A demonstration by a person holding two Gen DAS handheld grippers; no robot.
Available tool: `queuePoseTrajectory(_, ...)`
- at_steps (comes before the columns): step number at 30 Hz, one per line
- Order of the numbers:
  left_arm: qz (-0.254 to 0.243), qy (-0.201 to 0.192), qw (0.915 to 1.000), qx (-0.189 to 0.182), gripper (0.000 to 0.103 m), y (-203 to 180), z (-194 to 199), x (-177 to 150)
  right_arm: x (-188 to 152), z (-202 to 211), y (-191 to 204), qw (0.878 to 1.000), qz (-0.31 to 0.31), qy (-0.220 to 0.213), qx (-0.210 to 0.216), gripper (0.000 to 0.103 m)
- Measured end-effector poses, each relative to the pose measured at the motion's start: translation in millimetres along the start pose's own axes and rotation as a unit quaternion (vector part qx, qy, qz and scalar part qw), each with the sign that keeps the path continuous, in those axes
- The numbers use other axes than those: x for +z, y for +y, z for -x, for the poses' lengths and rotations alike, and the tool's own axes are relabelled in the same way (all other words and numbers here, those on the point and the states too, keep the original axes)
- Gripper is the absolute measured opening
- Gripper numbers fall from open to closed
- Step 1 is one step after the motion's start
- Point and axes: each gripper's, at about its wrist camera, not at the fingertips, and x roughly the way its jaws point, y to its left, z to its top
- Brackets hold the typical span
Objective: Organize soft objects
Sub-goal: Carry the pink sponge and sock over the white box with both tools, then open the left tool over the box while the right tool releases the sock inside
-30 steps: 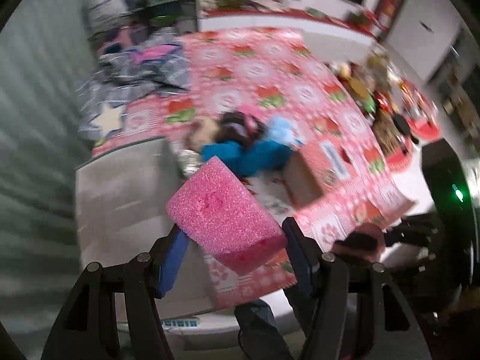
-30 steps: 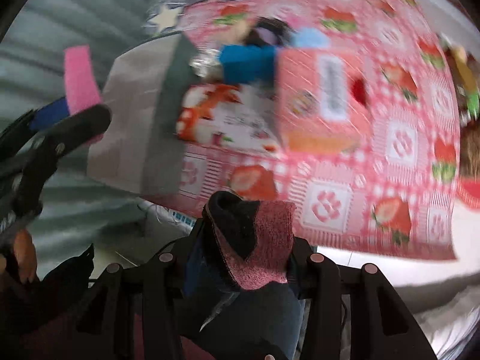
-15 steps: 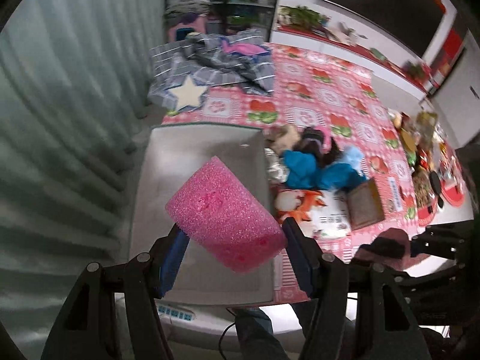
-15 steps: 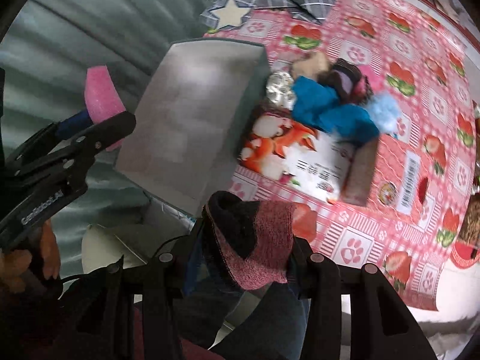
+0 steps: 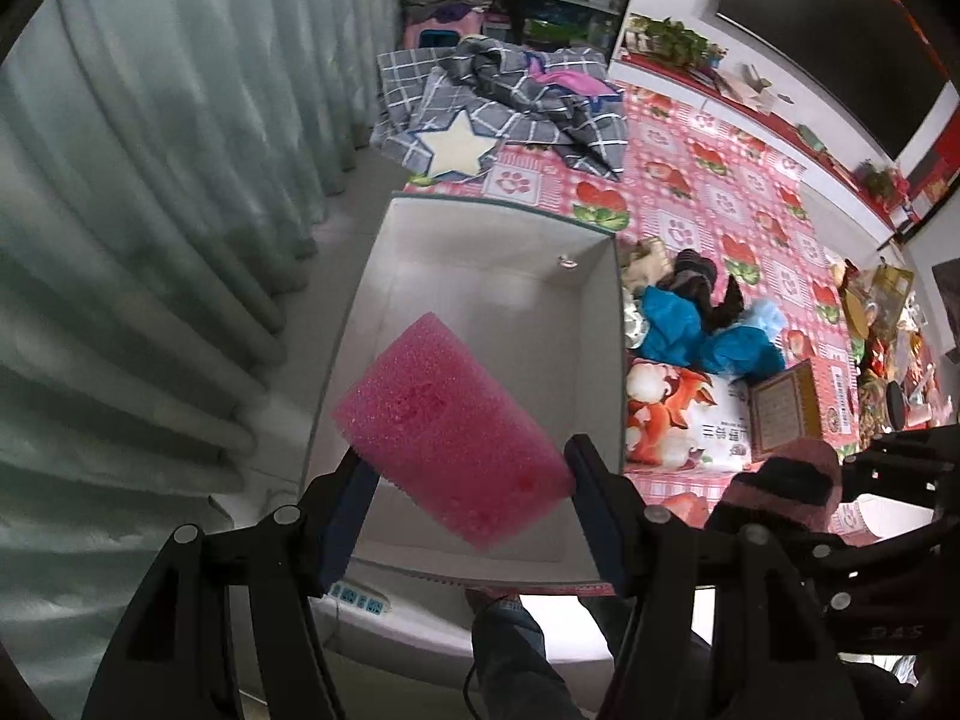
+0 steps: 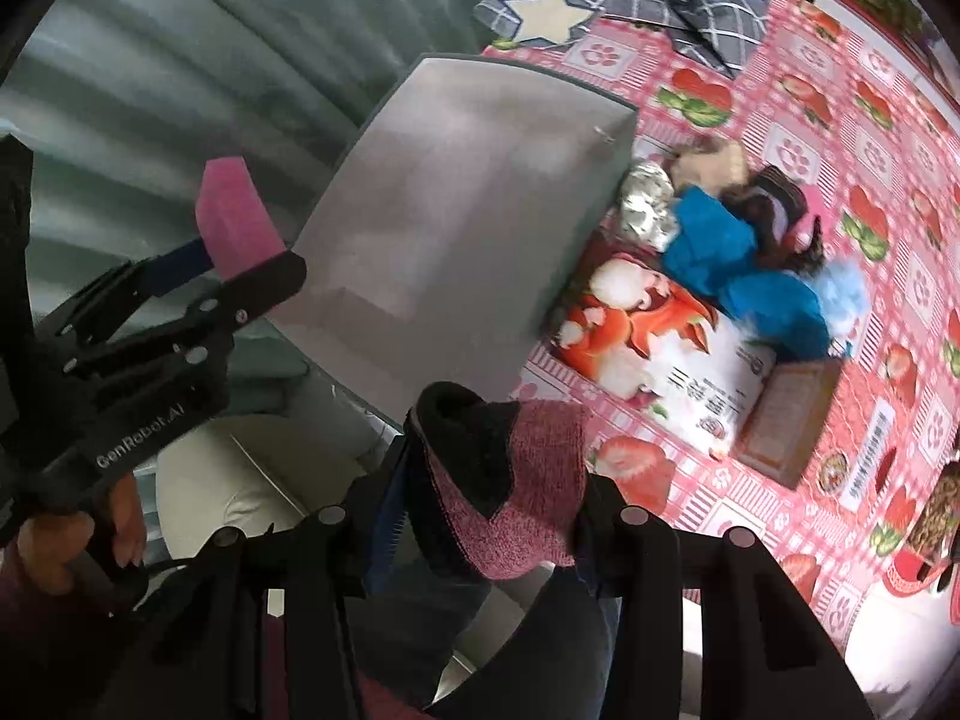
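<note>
While both hands carry something soft, the scene reads like this, from left to right:

Curtain (image 5: 150,192): hangs at the far left, beside the table edge.

Left gripper (image 5: 471,480): its jaws are clenched on the pink sponge (image 5: 447,432), which sits tilted between them. It hovers above the grey box (image 5: 600,324), not touching it, probably so the sponge can fall inside when let go.

Grey box: stands open on the left end of the table, on the strawberry tablecloth (image 5: 720,192). I see nothing lying on its floor.

Checked cloth (image 5: 510,96): crumpled at the far side, behind the box, with a pale star on it.

Pile of soft things (image 5: 702,312): blue, dark and beige pieces lie just right of the box wall, touching a printed bag (image 5: 690,408). They seem to wait for sorting.

Right gripper (image 6: 486,492): its jaws grasp a pink and black sock (image 6: 510,468), bunched up. It is held near the person, before the box's near edge, likely waiting for its turn.

Task progress: early, in my judgement.
</note>
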Motion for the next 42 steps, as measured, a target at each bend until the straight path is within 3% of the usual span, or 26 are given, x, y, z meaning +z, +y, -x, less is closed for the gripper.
queuePoseTrajectory(11,0.006,0.018,0.9993,0.032,0.067,14.5,-16.8,-0.7,30.0,-15.3,10.7,1.0,-0.005,0.002,0.023,0.048)
queuePoseTrajectory(20,0.008,0.056,0.9973,0.047,0.067,19.8,-44.3,-8.7,44.2,-31.1,16.3,0.999,-0.003,-0.003,0.04,0.048)
queuePoseTrajectory(42,0.008,0.075,0.9965,0.036,0.068,18.4,-58.8,-11.0,58.9,-43.8,16.9,0.999,0.003,0.006,0.042,0.048)
